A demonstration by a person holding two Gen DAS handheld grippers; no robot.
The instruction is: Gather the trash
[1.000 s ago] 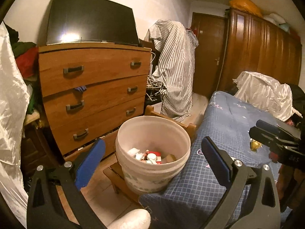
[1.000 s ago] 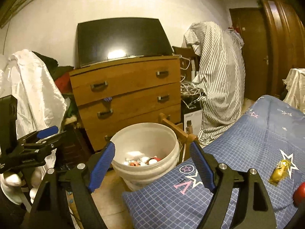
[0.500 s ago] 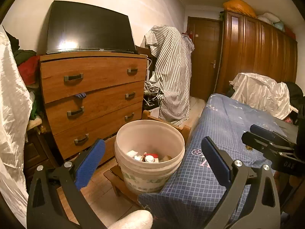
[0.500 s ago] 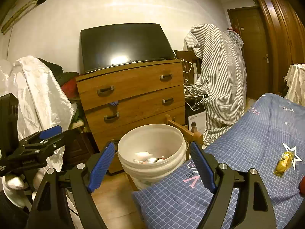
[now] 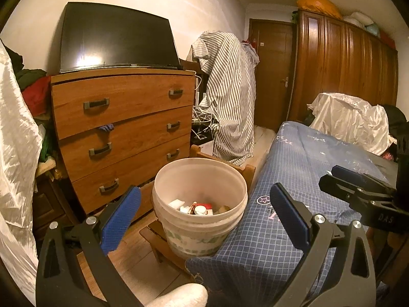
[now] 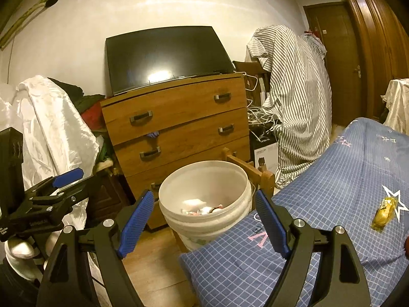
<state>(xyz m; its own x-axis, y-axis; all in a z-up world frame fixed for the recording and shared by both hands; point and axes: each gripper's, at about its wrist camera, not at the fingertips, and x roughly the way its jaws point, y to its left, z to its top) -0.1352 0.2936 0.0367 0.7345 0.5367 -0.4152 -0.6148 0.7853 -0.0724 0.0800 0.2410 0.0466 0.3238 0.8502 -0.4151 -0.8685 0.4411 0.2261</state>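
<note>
A white plastic bucket [image 5: 176, 227] with several pieces of trash inside stands on a low wooden stool beside the bed; it also shows in the right wrist view [image 6: 204, 174]. A yellow wrapper [image 6: 384, 211] lies on the blue checked bedspread [image 6: 332, 204] at the right. My left gripper [image 5: 204, 215] is open and empty, held back from the bucket. My right gripper [image 6: 204, 217] is open and empty, also short of the bucket. Each gripper shows in the other's view: the right one [image 5: 358, 186] and the left one [image 6: 61, 181].
A wooden chest of drawers [image 5: 122, 128] with a dark TV [image 5: 115, 41] stands behind the bucket. A striped cloth [image 5: 230, 107] drapes a rack by the door. White sheeting [image 5: 15, 153] hangs at left. A wardrobe [image 5: 345, 76] lines the right wall.
Both grippers have drawn back and up from the bucket, so it looks smaller and lower. Both stay open and empty.
</note>
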